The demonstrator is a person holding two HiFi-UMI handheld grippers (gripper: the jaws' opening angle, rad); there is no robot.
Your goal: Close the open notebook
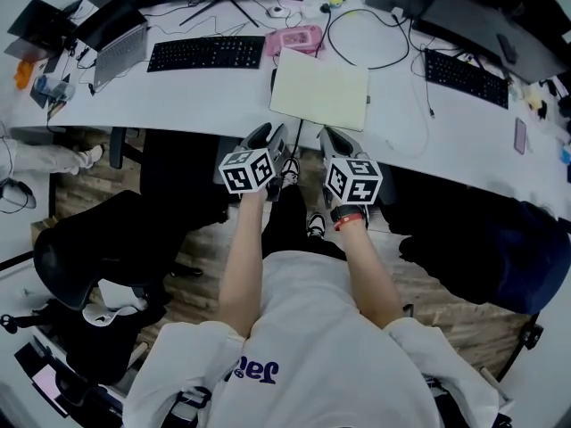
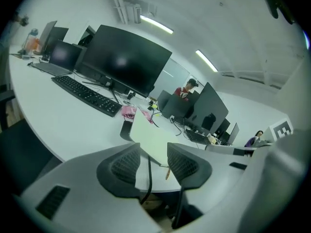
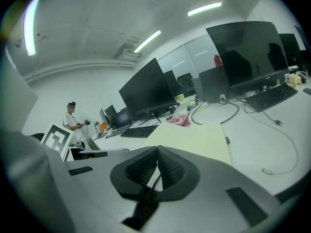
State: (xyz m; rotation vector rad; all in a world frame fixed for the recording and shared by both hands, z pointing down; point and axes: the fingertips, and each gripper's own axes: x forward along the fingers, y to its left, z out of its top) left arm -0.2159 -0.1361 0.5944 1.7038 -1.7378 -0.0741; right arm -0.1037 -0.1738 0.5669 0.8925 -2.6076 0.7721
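Nearest to me, my left gripper (image 1: 272, 136) and right gripper (image 1: 337, 141) sit side by side on the near side of the notebook (image 1: 319, 88), at the curved front edge of the table (image 1: 178, 96) and not touching the notebook. Wooden floor (image 1: 201, 239) lies under my arms, with a black chair (image 1: 98, 248) well to the near left of the notebook.

My left jaws stand apart with nothing between the pads; through the gap I see the notebook's near corner and the table edge. My right jaws are pressed together at the tips and hold nothing.

The notebook lies flat just beyond the table's front edge, showing one cream face. It is nearly square, its slightly longer sides running along the table edge, a little skewed. A dark strip shows at its left side, and I cannot tell what it is.

Bare white table opens to the left of the notebook as far as a black keyboard (image 1: 206, 53), and to the right as far as a second keyboard (image 1: 466, 78). Just beyond the notebook lie a pink thing (image 1: 297, 38) and a looped black cable (image 1: 361, 38), so room is tighter there. Farthest beyond the notebook stands a dark monitor (image 2: 124, 59).
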